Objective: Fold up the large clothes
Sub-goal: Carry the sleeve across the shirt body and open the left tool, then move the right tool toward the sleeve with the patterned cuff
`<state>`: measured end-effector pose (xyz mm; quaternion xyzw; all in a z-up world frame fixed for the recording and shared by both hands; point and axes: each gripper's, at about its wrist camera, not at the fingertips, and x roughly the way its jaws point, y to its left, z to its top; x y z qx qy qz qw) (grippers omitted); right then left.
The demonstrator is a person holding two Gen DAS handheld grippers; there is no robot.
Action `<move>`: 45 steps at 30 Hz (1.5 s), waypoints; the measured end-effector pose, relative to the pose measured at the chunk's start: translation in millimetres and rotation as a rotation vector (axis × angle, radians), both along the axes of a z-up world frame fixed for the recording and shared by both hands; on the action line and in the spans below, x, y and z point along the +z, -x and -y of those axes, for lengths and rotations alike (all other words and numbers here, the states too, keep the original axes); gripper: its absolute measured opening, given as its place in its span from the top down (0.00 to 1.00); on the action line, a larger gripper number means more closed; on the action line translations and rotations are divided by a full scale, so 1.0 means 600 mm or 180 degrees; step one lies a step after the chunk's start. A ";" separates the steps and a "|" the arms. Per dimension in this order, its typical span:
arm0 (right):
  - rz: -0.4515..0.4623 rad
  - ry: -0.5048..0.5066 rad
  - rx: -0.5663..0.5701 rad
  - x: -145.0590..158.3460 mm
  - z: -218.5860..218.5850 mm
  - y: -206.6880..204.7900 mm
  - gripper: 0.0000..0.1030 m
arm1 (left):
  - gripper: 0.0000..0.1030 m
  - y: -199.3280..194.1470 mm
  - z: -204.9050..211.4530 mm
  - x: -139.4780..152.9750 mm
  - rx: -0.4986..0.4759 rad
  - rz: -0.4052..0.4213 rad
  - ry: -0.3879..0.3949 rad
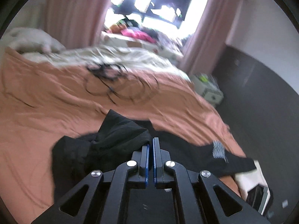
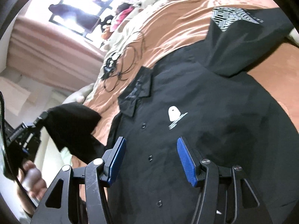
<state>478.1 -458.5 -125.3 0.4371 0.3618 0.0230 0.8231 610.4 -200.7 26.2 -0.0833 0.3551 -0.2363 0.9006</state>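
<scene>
A black button-up shirt [image 2: 186, 130] with a white chest logo [image 2: 175, 115] lies front up on the orange bed sheet [image 2: 177, 24]. One sleeve with a white pattern [image 2: 233, 16] is folded over its shoulder. My right gripper [image 2: 151, 149] hovers open over the button line, with nothing pinched between its blue pads [image 2: 186, 158]. My left gripper [image 2: 44, 115] is shut on the other sleeve [image 2: 74, 127] and holds it up off the bed. In the left wrist view the left gripper [image 1: 151, 149] has that black cloth [image 1: 112, 136] bunched at its tips.
Black cables [image 1: 112, 80] lie tangled on the sheet beyond the shirt. A cream pillow [image 1: 33, 39] and blanket sit at the head of the bed. A white bedside cabinet [image 1: 209, 87] stands by the dark floor. A person's hand [image 2: 31, 179] grips the left gripper's handle.
</scene>
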 end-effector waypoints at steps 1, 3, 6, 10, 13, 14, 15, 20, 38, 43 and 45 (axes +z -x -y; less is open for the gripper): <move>-0.0008 0.0001 -0.0013 -0.002 0.004 -0.001 0.44 | 0.92 -0.003 0.023 -0.017 -0.0142 -0.0096 -0.0079; -0.0032 0.0054 -0.0018 -0.004 0.008 -0.001 0.44 | 0.56 -0.005 0.063 -0.051 -0.0433 -0.0334 -0.0185; -0.0099 0.0287 0.0039 -0.011 0.007 -0.002 0.44 | 0.16 0.015 0.076 -0.085 -0.0621 -0.0452 -0.0164; -0.0260 0.0220 -0.0016 -0.038 0.012 -0.013 0.44 | 0.16 0.040 0.044 -0.100 -0.0473 -0.0420 -0.0170; -0.0226 0.0196 0.0121 -0.043 -0.004 -0.026 0.44 | 0.16 0.049 -0.005 -0.107 -0.0109 -0.0404 -0.0254; -0.0218 0.0240 0.0167 -0.042 -0.014 -0.033 0.44 | 0.16 0.053 -0.026 -0.110 0.0009 -0.0399 -0.0257; -0.0217 0.0276 0.0206 -0.041 -0.022 -0.037 0.44 | 0.16 0.058 -0.046 -0.116 0.0128 -0.0402 -0.0227; -0.0009 0.0506 0.0461 -0.020 -0.074 -0.055 0.44 | 0.16 0.093 -0.143 -0.154 0.0742 -0.0501 -0.0070; -0.0181 0.1847 0.0857 -0.061 -0.245 -0.145 0.44 | 0.65 0.109 -0.302 -0.289 0.1571 -0.0928 0.0042; -0.0372 0.2161 0.0909 -0.078 -0.269 -0.175 0.38 | 0.68 0.109 -0.321 -0.306 0.1641 -0.1062 0.0060; -0.0411 0.2275 0.0947 -0.080 -0.275 -0.181 0.38 | 0.68 0.107 -0.327 -0.312 0.1662 -0.1084 0.0033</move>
